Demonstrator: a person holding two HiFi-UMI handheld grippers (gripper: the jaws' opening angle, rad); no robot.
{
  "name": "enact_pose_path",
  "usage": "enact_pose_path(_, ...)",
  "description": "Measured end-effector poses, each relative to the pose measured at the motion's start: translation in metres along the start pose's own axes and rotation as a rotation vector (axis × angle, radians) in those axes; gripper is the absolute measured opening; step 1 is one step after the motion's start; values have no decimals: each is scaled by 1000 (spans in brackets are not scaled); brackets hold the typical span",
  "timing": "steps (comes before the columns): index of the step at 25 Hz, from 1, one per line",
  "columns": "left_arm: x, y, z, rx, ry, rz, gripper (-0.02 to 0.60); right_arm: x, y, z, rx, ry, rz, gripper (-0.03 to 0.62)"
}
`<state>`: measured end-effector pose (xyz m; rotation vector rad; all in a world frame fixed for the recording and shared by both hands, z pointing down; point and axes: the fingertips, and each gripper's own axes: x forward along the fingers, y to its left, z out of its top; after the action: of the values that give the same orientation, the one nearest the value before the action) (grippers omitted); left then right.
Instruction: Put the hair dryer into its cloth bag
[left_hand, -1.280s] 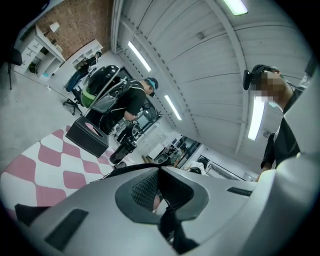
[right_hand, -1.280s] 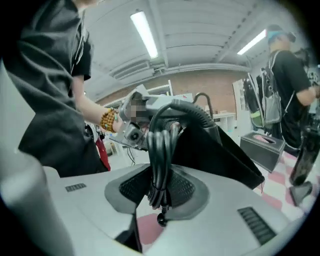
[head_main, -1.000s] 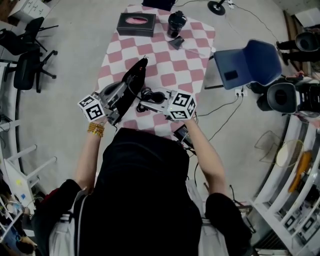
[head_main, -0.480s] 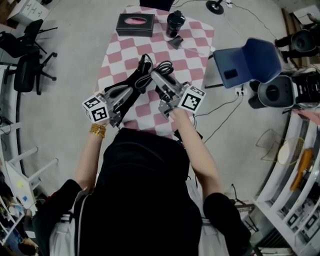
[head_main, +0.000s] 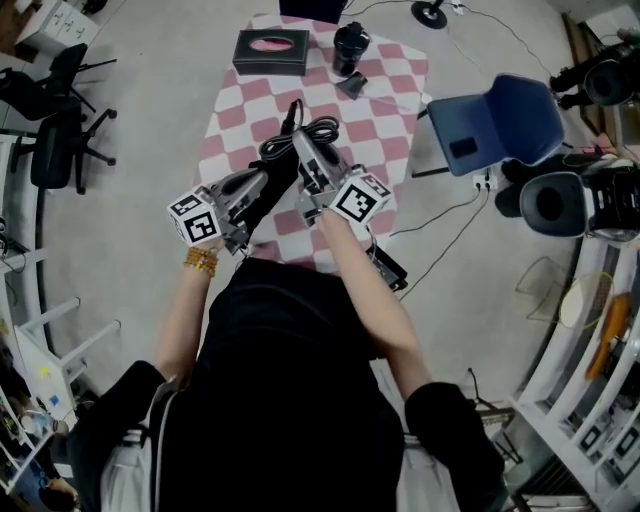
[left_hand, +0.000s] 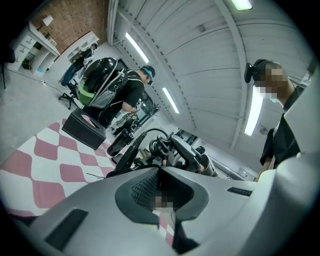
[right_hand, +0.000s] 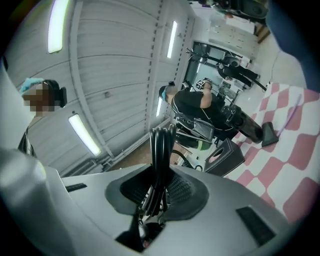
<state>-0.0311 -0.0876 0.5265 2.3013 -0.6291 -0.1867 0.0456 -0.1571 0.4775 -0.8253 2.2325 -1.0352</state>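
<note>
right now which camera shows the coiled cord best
The right gripper view: the coiled cord stands close up, its strands pinched in the jaws of the right tool. The head view shows its loops small, over the checked table. The left gripper view catches only some loops, beyond the left tool that grips the cloth bag.

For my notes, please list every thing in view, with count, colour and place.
table: one, pink-and-white checked cloth, centre top
box: one, black with pink top, table's far left corner
cylinder: one, black, right of box
small piece: one, dark, just before cylinder
cloth bag: one, black, in left jaws
cord: one coil, black, in right jaws
chair: one, blue, right of table
left gripper: one, grey, jaws shut on cloth bag
right gripper: one, grey, jaws shut on cord
</note>
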Motion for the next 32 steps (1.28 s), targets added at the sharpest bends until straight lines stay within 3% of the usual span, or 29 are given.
enact_pose_path(9, 2, -2, 11, -34, -38, -27, 23, -13, -19, -25, -284, 205, -109, 87)
enact_pose_path(14, 13, -4, 1, 83, 51, 1, 23, -1, -18, -35, -430, 304, -217, 87)
enact_pose_path(21, 10, 4, 0, 144, 38, 66, 23, 5, -8, -71, -690, 557, -214, 86)
enact_pose_path(28, 14, -1, -9, 217, 72, 59, 23, 2, -26, -90, -680, 588, -232, 86)
enact_pose_path(32, 9, 2, -9, 214, 39, 53, 23, -7, -37, -99, -653, 615, -218, 86)
